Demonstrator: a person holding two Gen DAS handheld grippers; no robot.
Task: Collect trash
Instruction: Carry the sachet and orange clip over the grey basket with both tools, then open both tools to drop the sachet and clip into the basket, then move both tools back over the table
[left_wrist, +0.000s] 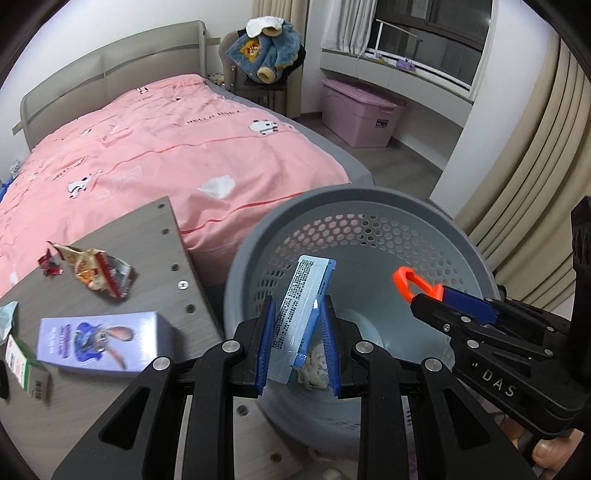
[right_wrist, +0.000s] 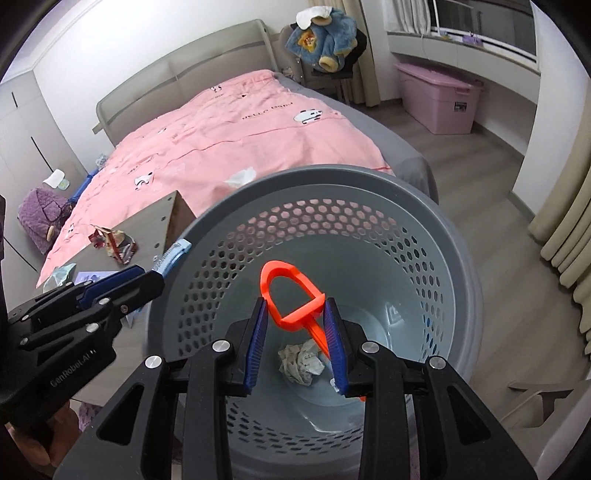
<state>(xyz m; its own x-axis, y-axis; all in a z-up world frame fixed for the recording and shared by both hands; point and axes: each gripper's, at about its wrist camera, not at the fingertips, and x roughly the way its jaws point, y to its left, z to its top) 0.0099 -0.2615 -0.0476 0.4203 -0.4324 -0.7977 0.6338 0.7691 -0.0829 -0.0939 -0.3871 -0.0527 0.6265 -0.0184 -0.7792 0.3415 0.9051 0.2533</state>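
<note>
At the far left of the desk (left_wrist: 110, 398), a green-and-white carton (left_wrist: 26, 369) is seen lying beside a purple box (left_wrist: 99, 341) printed with a cartoon rabbit. Further back on the desk, a crumpled snack wrapper (left_wrist: 99, 273) is left lying, with the pink bedspread (left_wrist: 166, 147) behind it. To the right, a pale blue printed packet (left_wrist: 299, 295) is clamped between the narrowed blue pads of the left hand-held gripper (left_wrist: 297, 343) and is held over the open mouth of the grey perforated bin (left_wrist: 369, 206). A crumpled wad of paper (right_wrist: 301, 362) is seen at the bottom of the bin. Further right, an orange plastic loop-handled piece (right_wrist: 291, 291) is gripped by the right hand-held gripper (right_wrist: 295, 347), whose jaws are likewise drawn narrow, and it too is held above the bin's interior.
</note>
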